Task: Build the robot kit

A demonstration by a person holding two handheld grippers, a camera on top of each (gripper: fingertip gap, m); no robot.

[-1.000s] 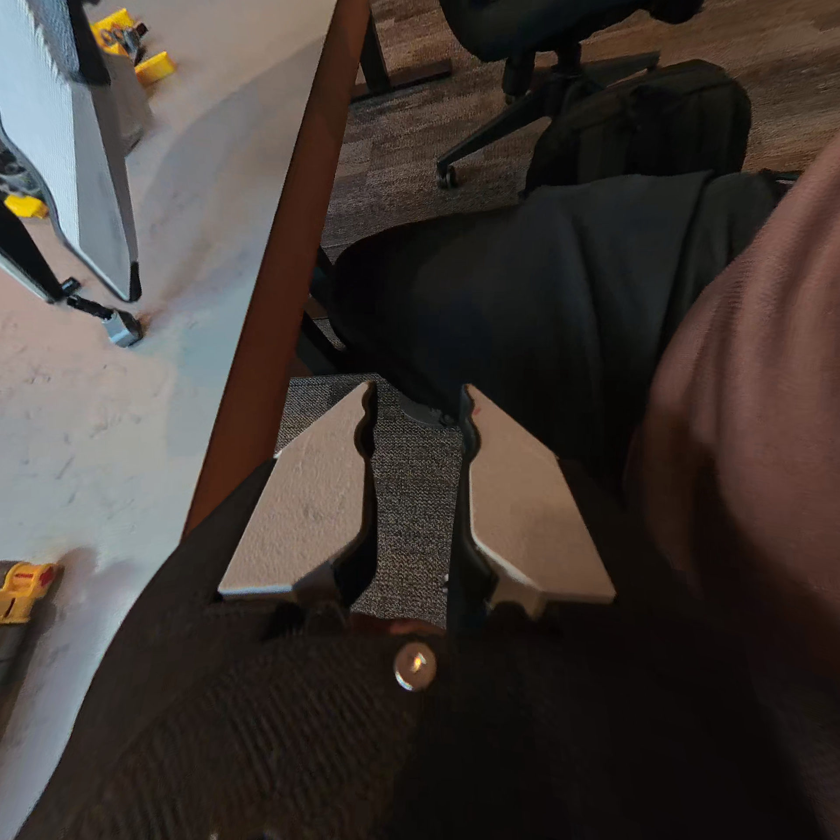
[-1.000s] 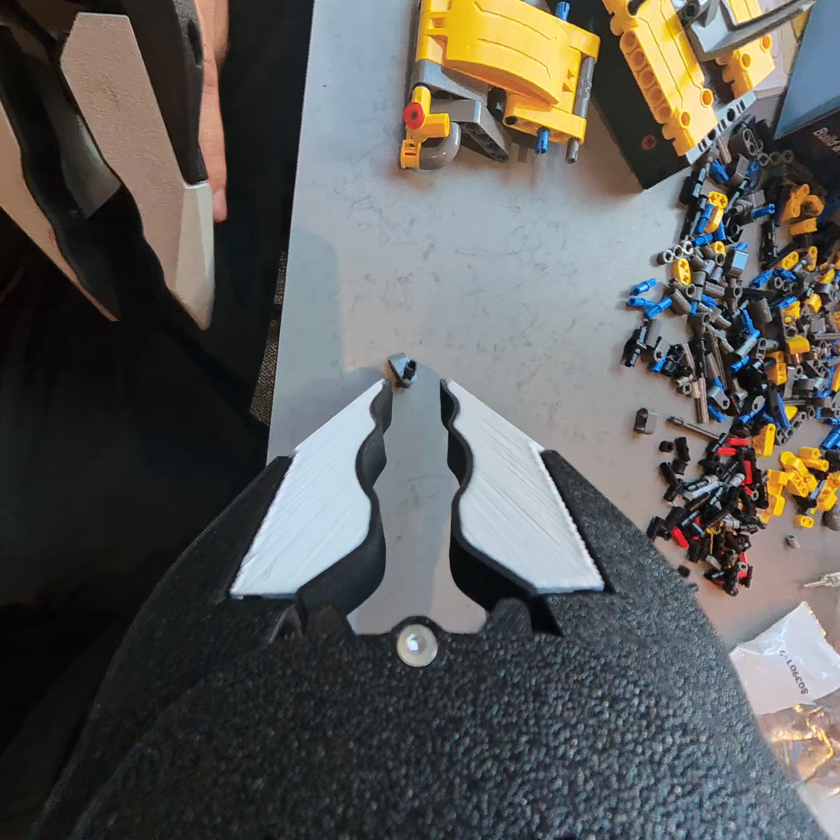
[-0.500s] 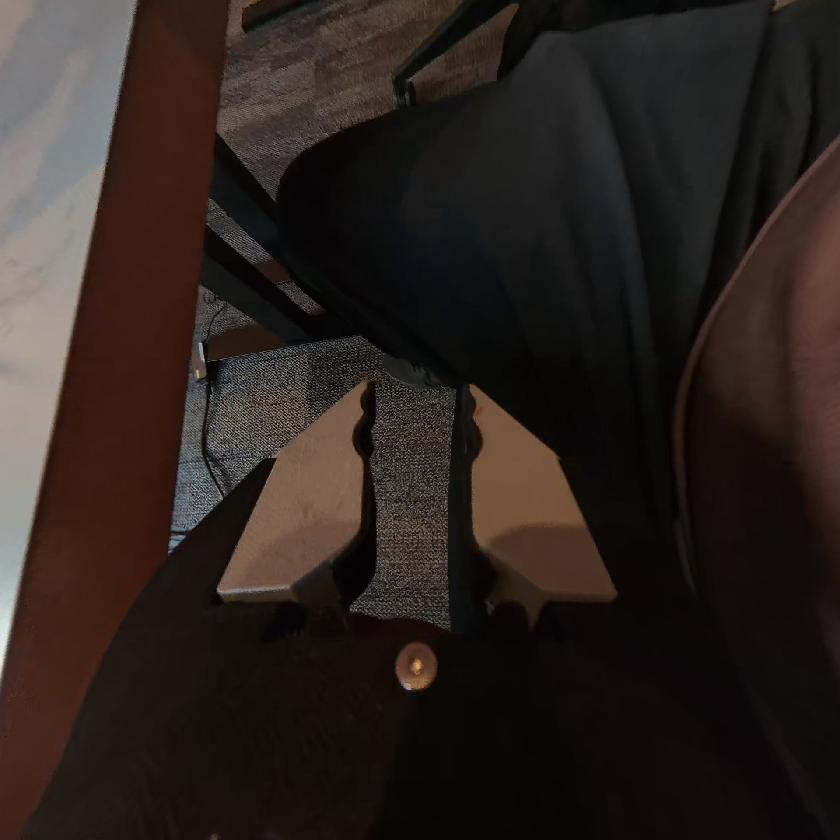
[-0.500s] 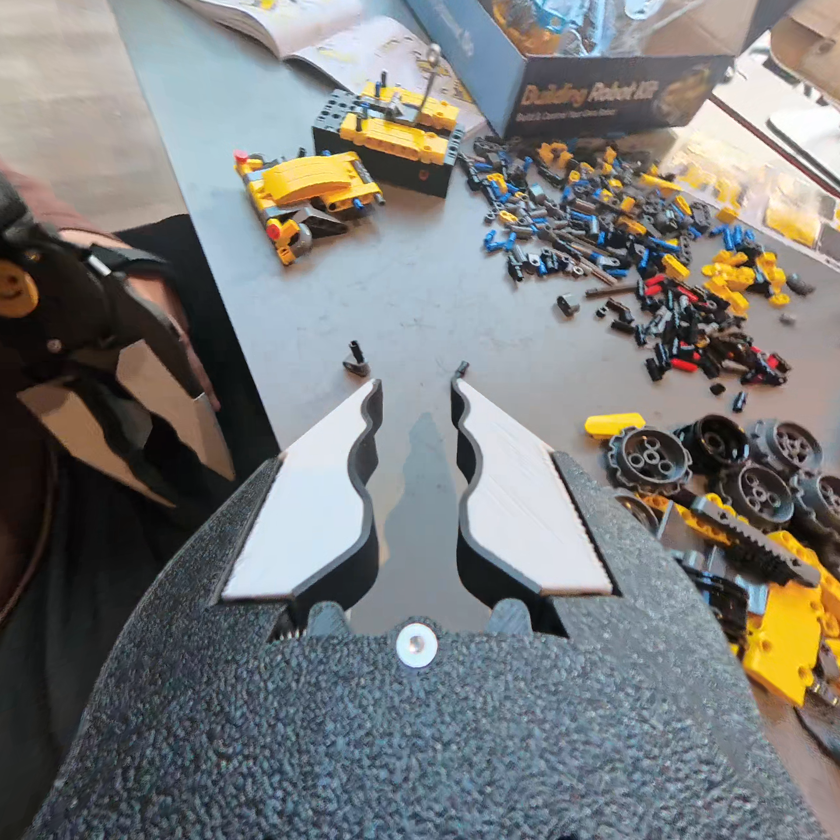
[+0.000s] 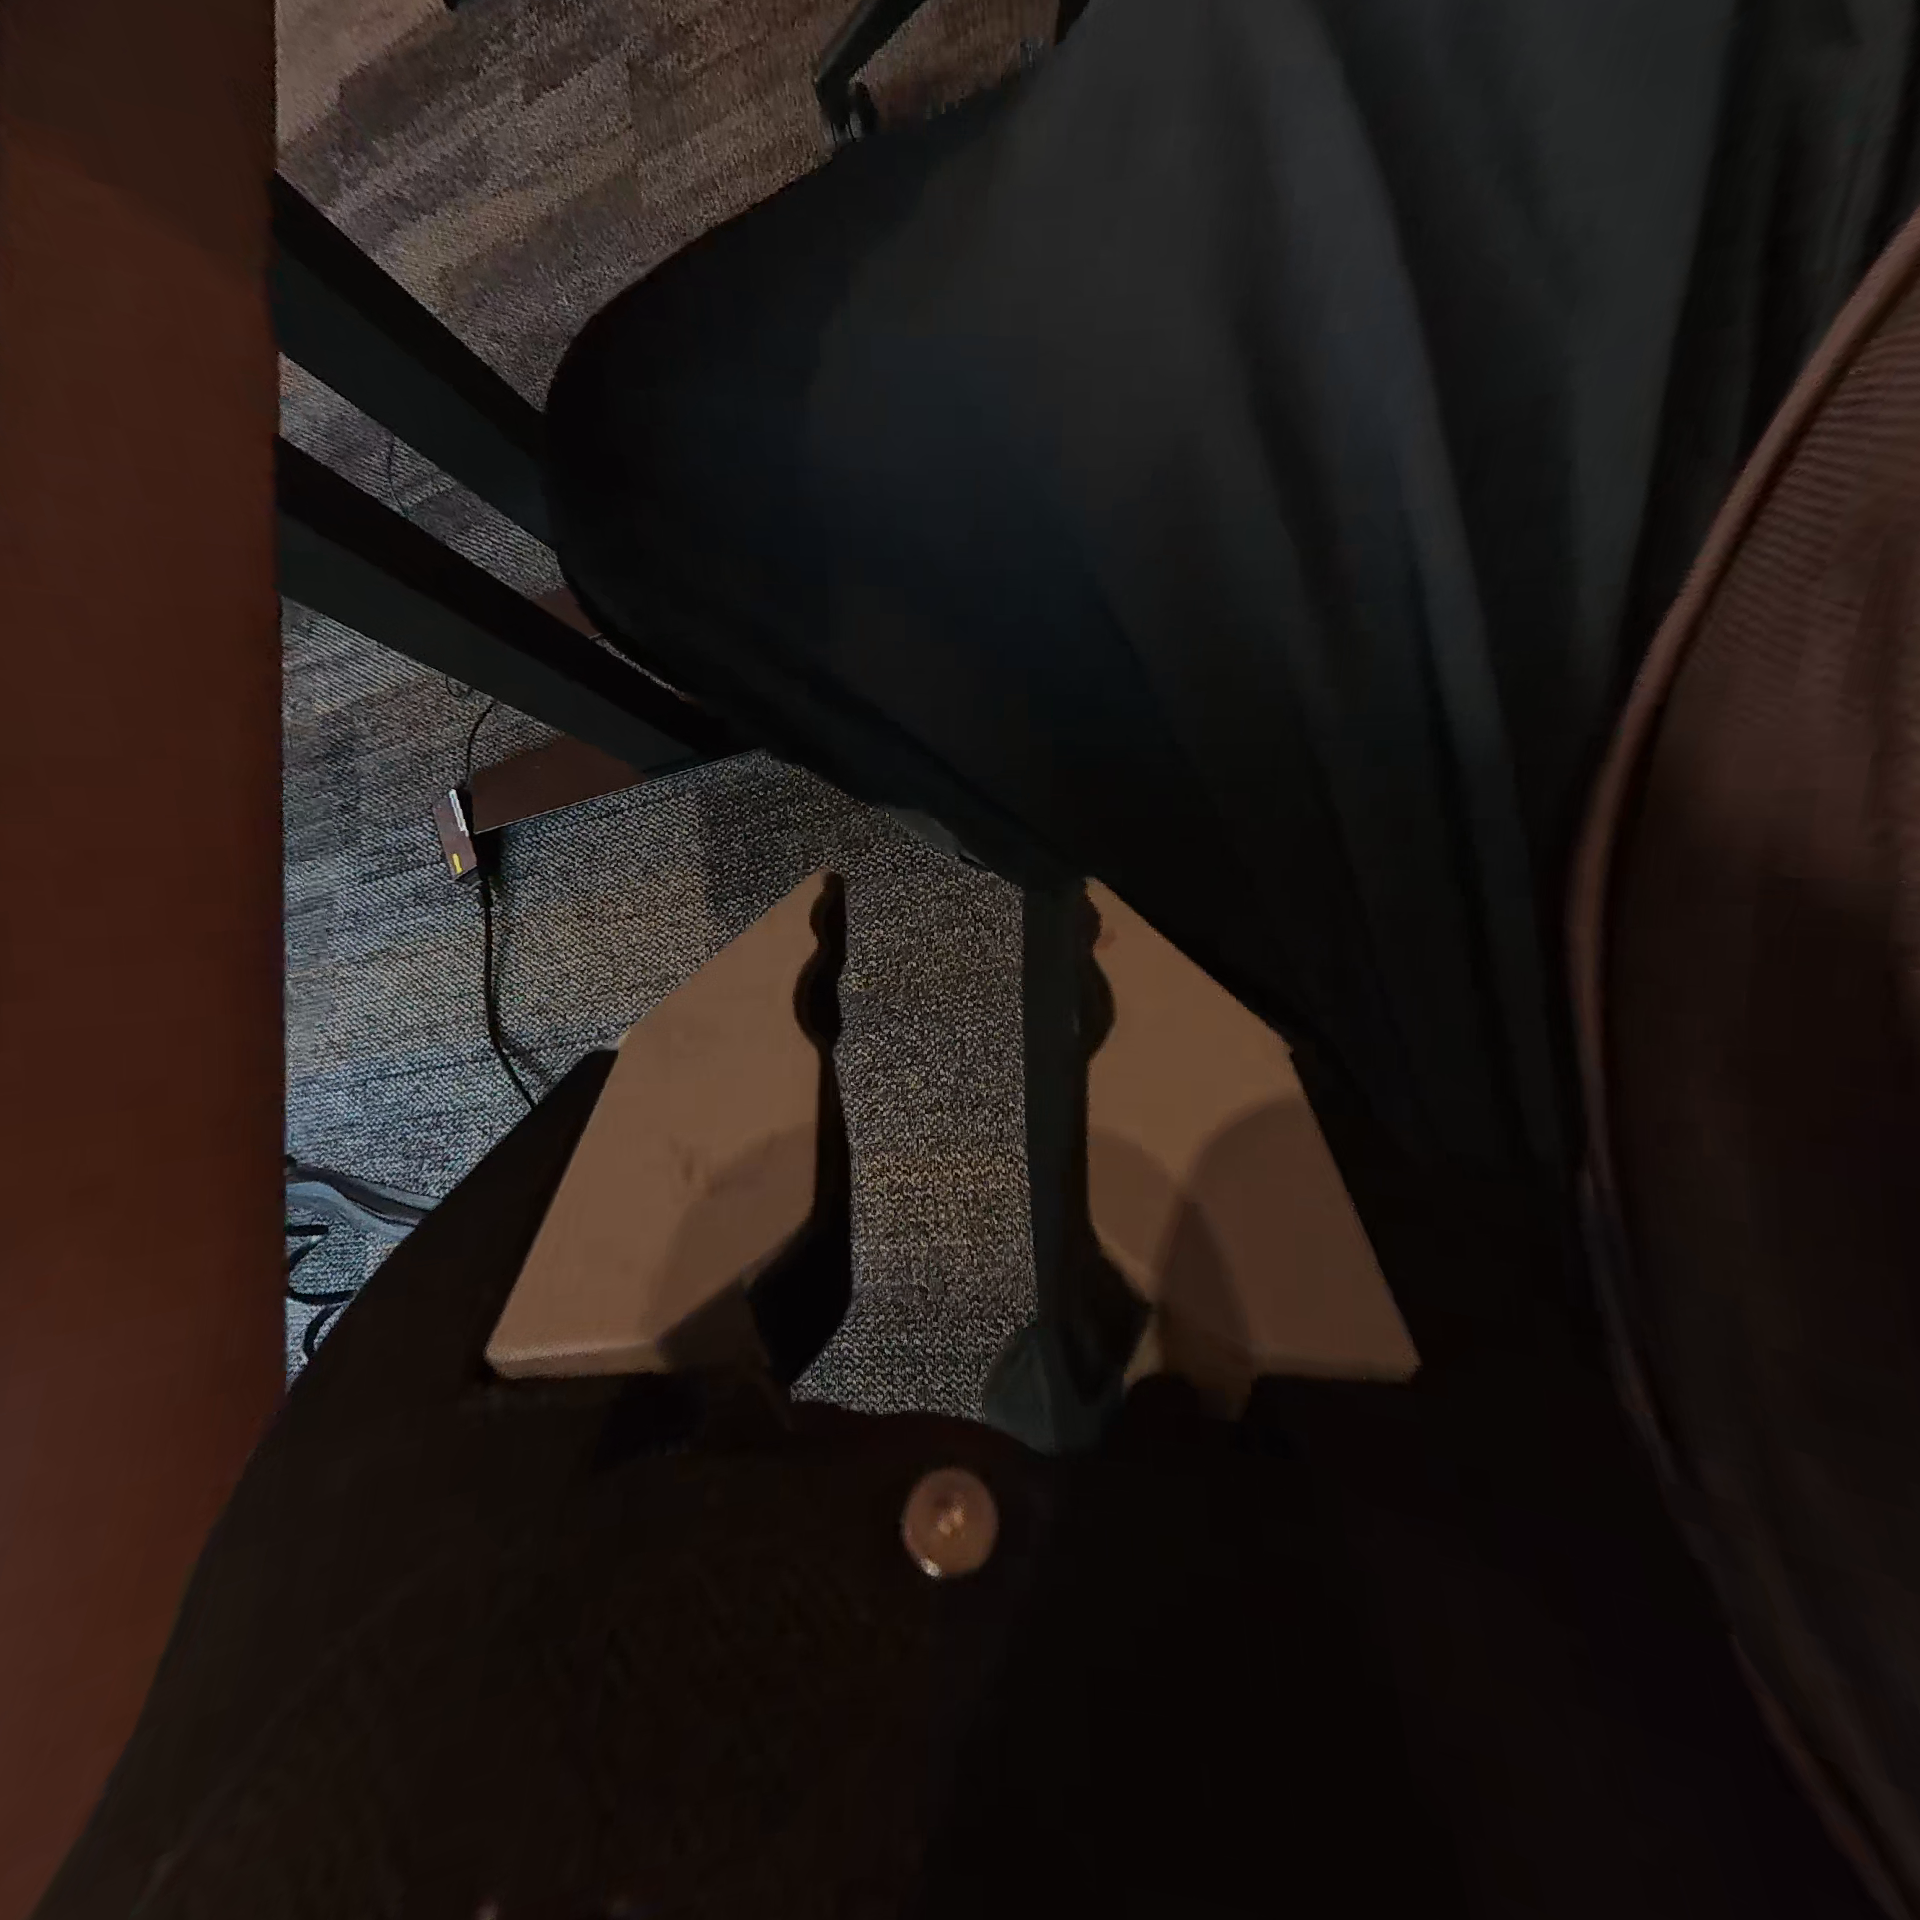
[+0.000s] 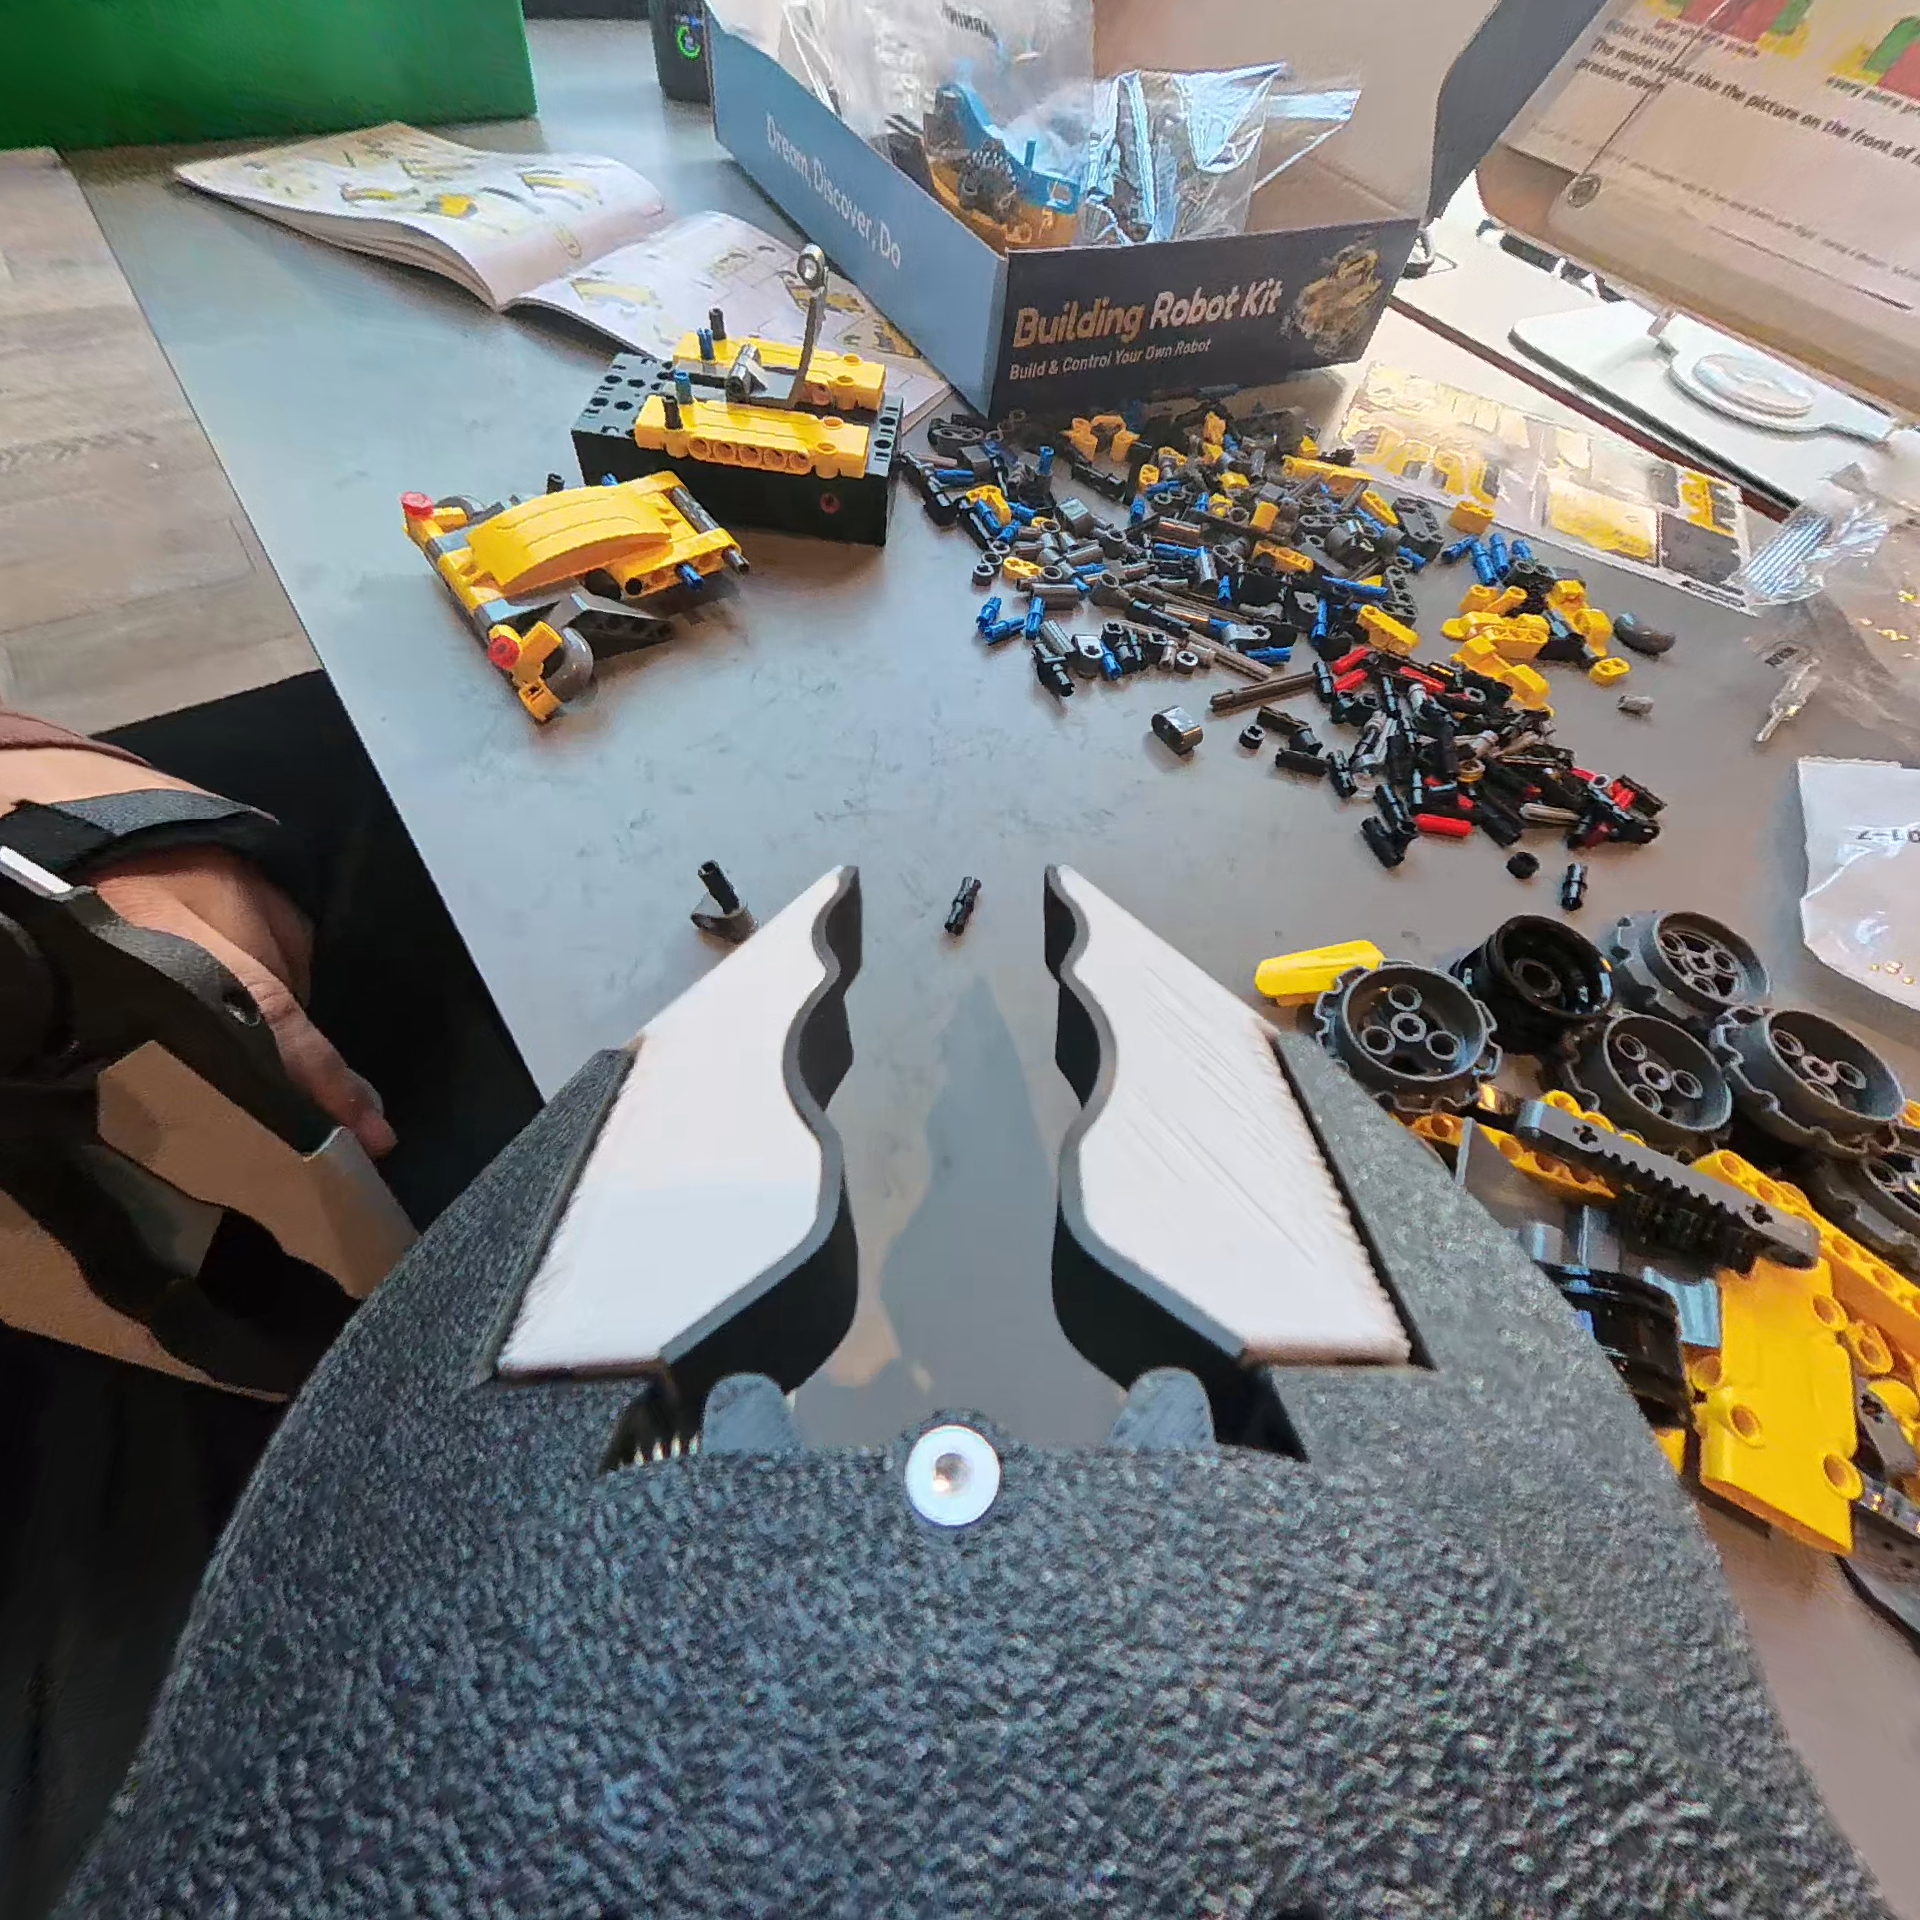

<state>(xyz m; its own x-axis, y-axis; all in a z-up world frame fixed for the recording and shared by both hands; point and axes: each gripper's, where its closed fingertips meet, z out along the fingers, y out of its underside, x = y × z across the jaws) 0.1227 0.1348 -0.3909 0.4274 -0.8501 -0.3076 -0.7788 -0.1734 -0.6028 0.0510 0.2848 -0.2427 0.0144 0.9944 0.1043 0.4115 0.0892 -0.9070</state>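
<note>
Jaws of the right gripper stood spread, empty, above the table; a small black pin, likely light, stiff and best pinched mid-length, lay just ahead. Left gripper hung spread over carpet.

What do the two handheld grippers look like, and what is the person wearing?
Both the right gripper and the left gripper have grainy black bodies, pale wedge fingers with wavy black inner edges, and a silver screw. A brownish sleeve and black wrist strap show.
</note>
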